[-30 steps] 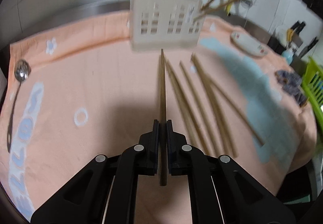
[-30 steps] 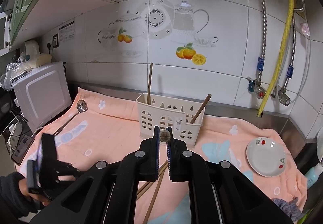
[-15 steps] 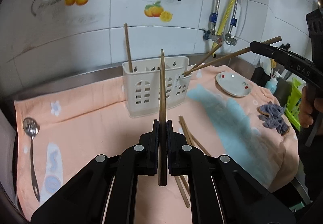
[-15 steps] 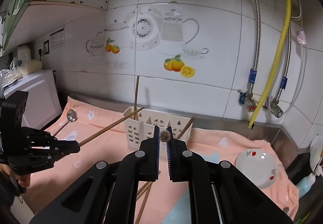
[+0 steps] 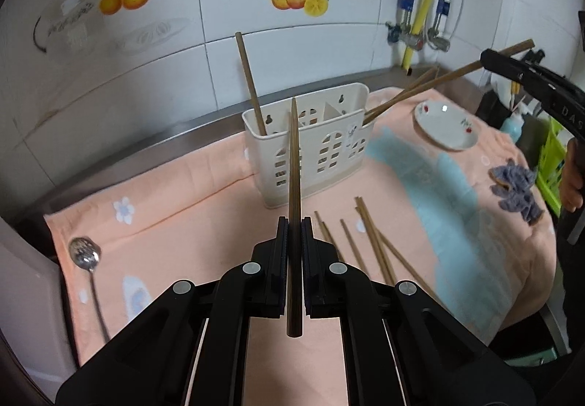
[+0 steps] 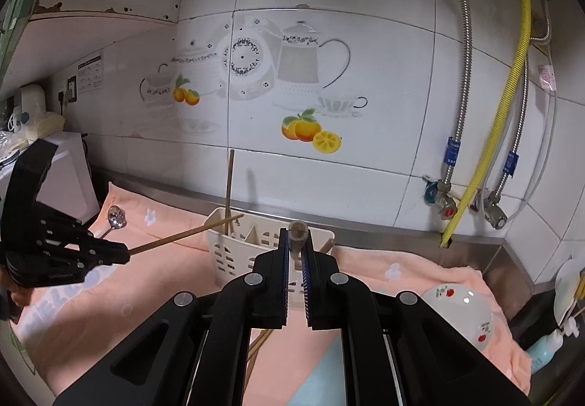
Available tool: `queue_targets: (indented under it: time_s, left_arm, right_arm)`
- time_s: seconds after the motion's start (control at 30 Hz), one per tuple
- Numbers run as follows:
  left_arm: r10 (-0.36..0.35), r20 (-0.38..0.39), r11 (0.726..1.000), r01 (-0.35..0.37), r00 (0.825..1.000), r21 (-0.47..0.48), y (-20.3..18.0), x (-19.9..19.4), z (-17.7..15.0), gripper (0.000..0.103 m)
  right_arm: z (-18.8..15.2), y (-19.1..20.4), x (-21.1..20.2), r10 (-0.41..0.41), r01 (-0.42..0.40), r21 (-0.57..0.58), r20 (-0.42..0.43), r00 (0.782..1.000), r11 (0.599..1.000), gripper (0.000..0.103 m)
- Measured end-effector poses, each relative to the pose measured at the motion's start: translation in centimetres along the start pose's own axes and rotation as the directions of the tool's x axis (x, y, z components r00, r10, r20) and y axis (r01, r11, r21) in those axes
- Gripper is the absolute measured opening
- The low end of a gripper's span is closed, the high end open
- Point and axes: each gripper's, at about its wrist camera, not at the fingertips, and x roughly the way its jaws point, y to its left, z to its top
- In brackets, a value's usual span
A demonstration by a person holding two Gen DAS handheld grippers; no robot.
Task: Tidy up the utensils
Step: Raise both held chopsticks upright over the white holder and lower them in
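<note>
Ahead of both sets of fingers stands the utensil holder (image 5: pixel 314 153). Left fingers (image 5: pixel 281 241) grip one chopstick (image 5: pixel 294 186); right fingers (image 6: pixel 283 252) grip another chopstick (image 6: pixel 298 236). Loose chopsticks (image 5: pixel 369 245) lie beyond, right, near a plate (image 5: pixel 446 130) and spoon (image 5: pixel 86 258).

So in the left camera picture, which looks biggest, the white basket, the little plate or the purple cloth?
1. white basket, clearly biggest.
2. plate.
3. purple cloth, only slightly smaller-looking than the plate; the fisheye squashes things near the picture's edge, so those two are hard to rank.
</note>
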Motion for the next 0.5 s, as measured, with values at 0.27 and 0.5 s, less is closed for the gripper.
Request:
queue_targets:
  time_s: [0.27,0.5]
  left_arm:
    - [0.048,-0.089,0.997,-0.043,0.995,0.056,0.7,0.5,3.2,0.006]
    - [0.008,-0.112,0.999,-0.002,0.994,0.047,0.9,1.3,6.3,0.006]
  right_arm:
    - [1.9,-0.9,2.5,0.022,-0.021,0.014,-0.037,0.999,1.000,0.006]
    - [3.2,-1.6,5.3,0.039,-0.036,0.028,-0.106,0.994,0.999,0.006]
